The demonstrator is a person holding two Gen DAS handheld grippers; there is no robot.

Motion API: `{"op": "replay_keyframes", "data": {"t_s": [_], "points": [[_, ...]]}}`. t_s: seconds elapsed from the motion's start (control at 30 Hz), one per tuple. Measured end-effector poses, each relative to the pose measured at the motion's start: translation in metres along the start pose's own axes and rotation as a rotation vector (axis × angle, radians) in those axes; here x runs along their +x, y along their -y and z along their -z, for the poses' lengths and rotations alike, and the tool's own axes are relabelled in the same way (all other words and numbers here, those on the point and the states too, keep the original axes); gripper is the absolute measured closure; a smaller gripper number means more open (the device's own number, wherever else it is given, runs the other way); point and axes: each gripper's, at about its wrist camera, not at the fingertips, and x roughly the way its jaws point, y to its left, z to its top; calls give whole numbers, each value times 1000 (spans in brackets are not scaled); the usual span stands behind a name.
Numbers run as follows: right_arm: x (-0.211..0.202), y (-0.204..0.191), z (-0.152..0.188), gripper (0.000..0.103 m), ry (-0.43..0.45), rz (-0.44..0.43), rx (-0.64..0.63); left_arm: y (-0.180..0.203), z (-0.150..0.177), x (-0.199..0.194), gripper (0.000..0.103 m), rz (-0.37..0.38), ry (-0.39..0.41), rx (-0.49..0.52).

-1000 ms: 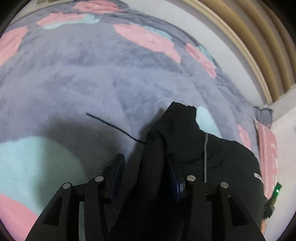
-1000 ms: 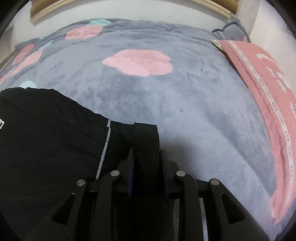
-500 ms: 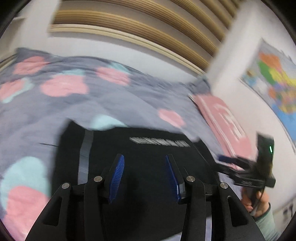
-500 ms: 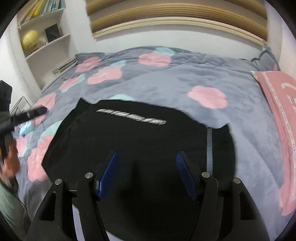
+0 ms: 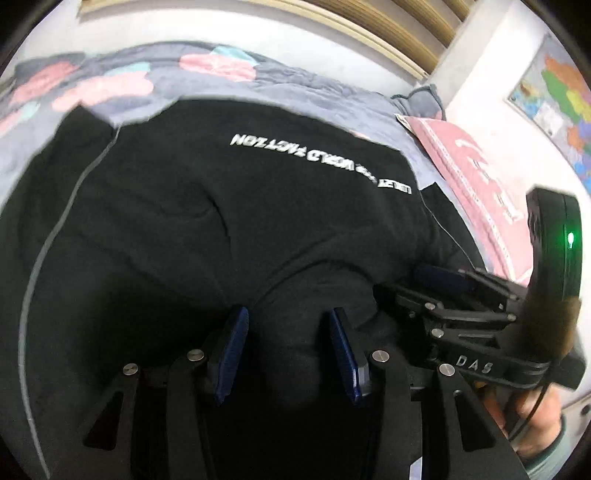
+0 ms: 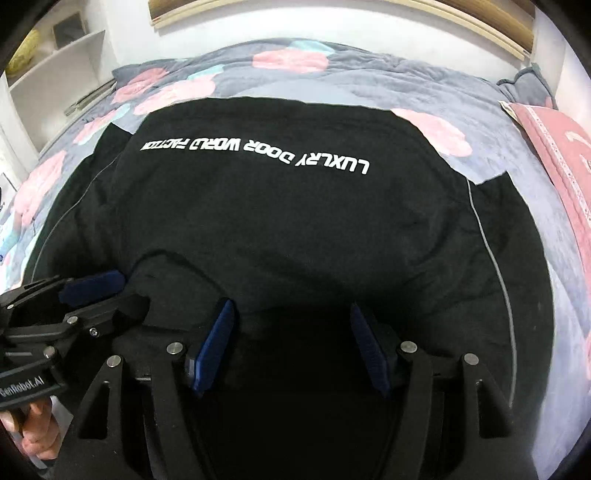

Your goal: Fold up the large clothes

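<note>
A large black sweatshirt point(image 6: 295, 221) with white lettering lies spread on the bed, hem side away from me; it also shows in the left wrist view point(image 5: 221, 221). Its hood bunches near me. My left gripper point(image 5: 286, 350) is open, its blue pads either side of a fold of the hood, not clamped. My right gripper point(image 6: 295, 350) is open over the near black cloth. The right gripper shows at the right of the left wrist view point(image 5: 461, 295), and the left gripper shows at the left of the right wrist view point(image 6: 85, 291). Both sleeves lie at the sides.
The bed has a grey blanket with pink and teal flowers point(image 6: 498, 96). A pink pillow point(image 6: 561, 140) lies at the right. White shelves point(image 6: 55, 66) stand at the left. A slatted headboard point(image 6: 332, 7) and wall lie behind. A map point(image 5: 554, 96) hangs at the right.
Both grippers let go of the sleeve ends and opened. They drew back from the sides to the near middle, over the hood. The sweatshirt now lies flat.
</note>
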Motion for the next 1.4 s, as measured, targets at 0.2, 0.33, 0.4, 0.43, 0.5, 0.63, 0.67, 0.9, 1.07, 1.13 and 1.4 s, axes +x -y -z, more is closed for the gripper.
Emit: {"op": "replay_keyframes", "data": {"t_s": [0.2, 0.33, 0.4, 0.43, 0.5, 0.63, 0.67, 0.9, 1.07, 1.13, 1.4], "points": [[-34, 15, -44, 34, 110, 24, 20, 12, -45, -37, 56, -15, 121, -7], [17, 35, -69, 34, -8, 79, 72, -21, -75, 18, 56, -49, -26, -165], [50, 47, -67, 30, -79, 40, 110, -30, -74, 39, 57, -61, -73, -181], [56, 51, -65, 28, -74, 31, 125, -31, -75, 43, 57, -67, -75, -177], [56, 53, -61, 27, -50, 29, 130, -31, -75, 43, 57, -82, -74, -170], [40, 51, -50, 27, -10, 20, 127, -18, -67, 23, 56, -90, -38, -129], [31, 47, -46, 27, 1, 10, 134, -16, -65, 19, 56, -83, -32, -126], [-62, 18, 3, 27, 61, -39, 94, 3, -9, -69, 56, -32, 52, -75], [-84, -6, 42, 27, 42, 5, 73, 6, 37, -90, 56, -38, 39, -82], [-69, -12, 59, 27, -7, 22, 67, 1, 52, -73, 56, -72, -27, -85], [-31, -7, 82, 25, -43, 9, 104, -39, 65, -45, 55, 46, -83, -252]]}}
